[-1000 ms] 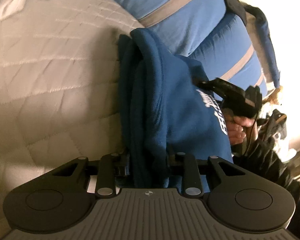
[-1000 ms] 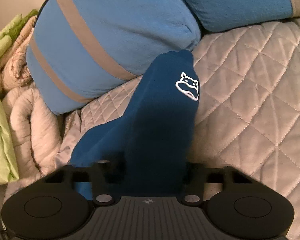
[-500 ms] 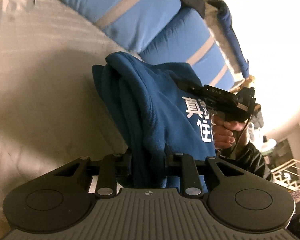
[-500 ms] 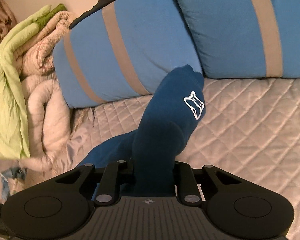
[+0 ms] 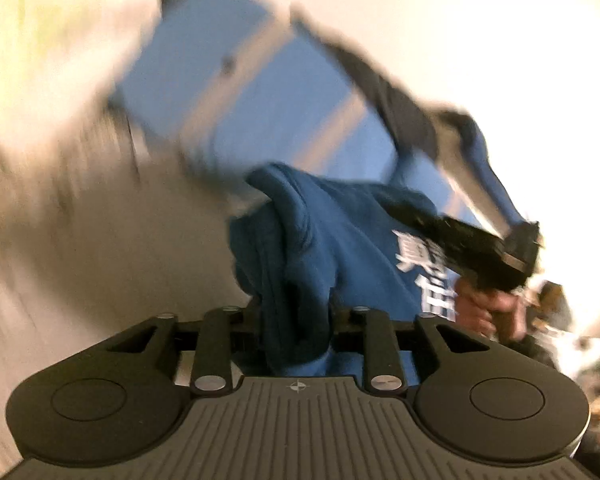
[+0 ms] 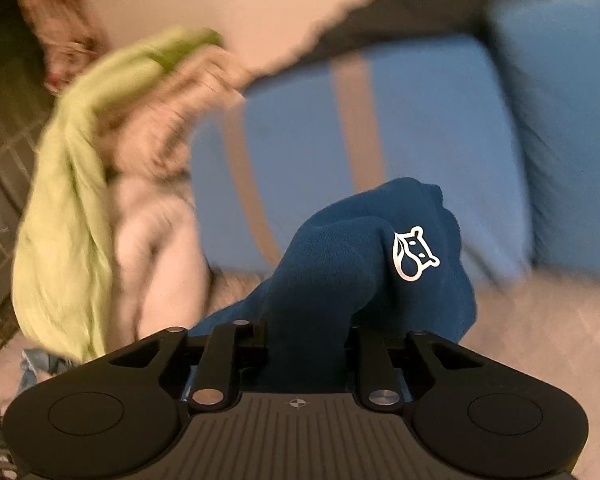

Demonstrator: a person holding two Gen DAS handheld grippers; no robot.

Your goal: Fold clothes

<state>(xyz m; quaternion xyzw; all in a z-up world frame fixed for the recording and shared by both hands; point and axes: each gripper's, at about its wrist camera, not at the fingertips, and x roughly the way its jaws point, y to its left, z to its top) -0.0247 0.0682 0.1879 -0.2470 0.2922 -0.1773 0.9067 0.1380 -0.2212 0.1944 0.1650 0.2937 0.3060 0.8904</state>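
Observation:
A dark blue sweatshirt [image 5: 340, 248] with white printed characters hangs bunched in the air above the bed. My left gripper [image 5: 296, 312] has a thick fold of it between its jaws, which are opening. In the right wrist view the same sweatshirt [image 6: 360, 264] shows a white animal logo. My right gripper [image 6: 306, 332] holds another bunch of it, and its jaws are opening too. The left wrist view also catches the right gripper [image 5: 480, 256] from the side, with a hand [image 5: 484, 312] under it. Both views are blurred by motion.
Blue pillows with grey stripes [image 6: 340, 152] lean at the head of the bed, a dark cloth [image 6: 400, 12] draped over them. A quilted beige bedspread [image 5: 80, 240] lies below. A green cloth [image 6: 68, 200] and beige blankets are piled to the left of the pillows.
Both grippers have risen and carried the sweatshirt up off the bedspread. The pillows and wall now fill more of both views, and the pictures have become blurred.

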